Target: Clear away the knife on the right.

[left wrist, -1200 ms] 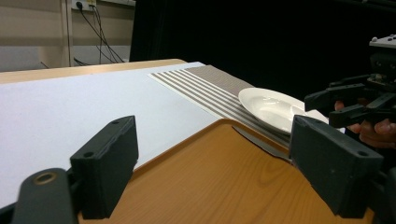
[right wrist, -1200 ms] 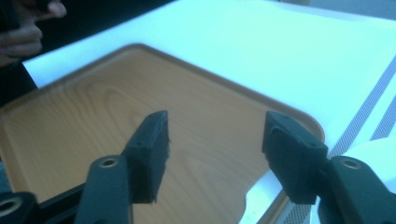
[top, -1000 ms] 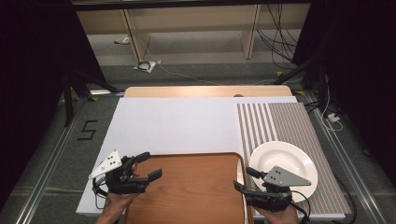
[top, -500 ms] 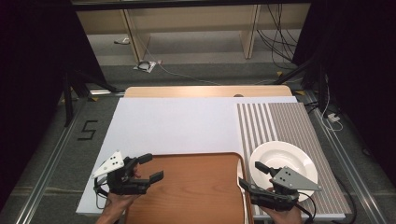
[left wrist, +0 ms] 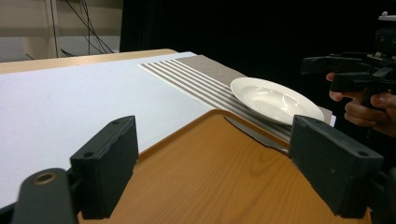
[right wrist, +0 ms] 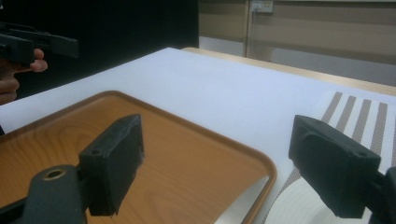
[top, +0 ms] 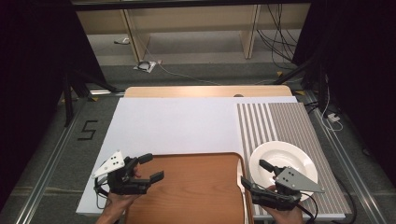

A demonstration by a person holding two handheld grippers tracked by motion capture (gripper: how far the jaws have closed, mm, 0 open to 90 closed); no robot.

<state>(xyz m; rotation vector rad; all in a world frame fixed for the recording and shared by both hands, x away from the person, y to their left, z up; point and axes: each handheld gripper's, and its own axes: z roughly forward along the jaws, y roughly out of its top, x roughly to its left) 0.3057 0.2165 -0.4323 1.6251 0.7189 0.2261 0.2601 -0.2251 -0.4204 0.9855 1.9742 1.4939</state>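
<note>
Wood tray: my brown wooden tray (top: 187,186) lies at the near edge of the white table cover (top: 182,123), and I see nothing resting on its surface.
Knife: a silver knife (top: 242,173) lies along the tray's right rim, in the gap between the tray and the white plate (top: 282,161); from the left gripper view its blade (left wrist: 254,134) rests just off the rim, pointing away from me.
Plate: it sits on the striped placemat (top: 280,121), just right of the knife, with nothing on it.
Right gripper: my right gripper (top: 253,175) hangs over the knife, one jaw over the plate and the other near the tray's corner. Its jaws have just been opening and now stand spread wide, nothing between the pads.
Left gripper: my left gripper (top: 152,167) hovers over the tray's left rim, jaws spread apart and holding nothing.
Step in hand: I judge this the approach to a pick of the knife, with the right jaws made ready.
Next move: I would lower the right gripper so the pads straddle the thin handle, then close. The knife lies flat and tight against the rim, so I expect the pads must come in low and square or they will slip off the metal.
</note>
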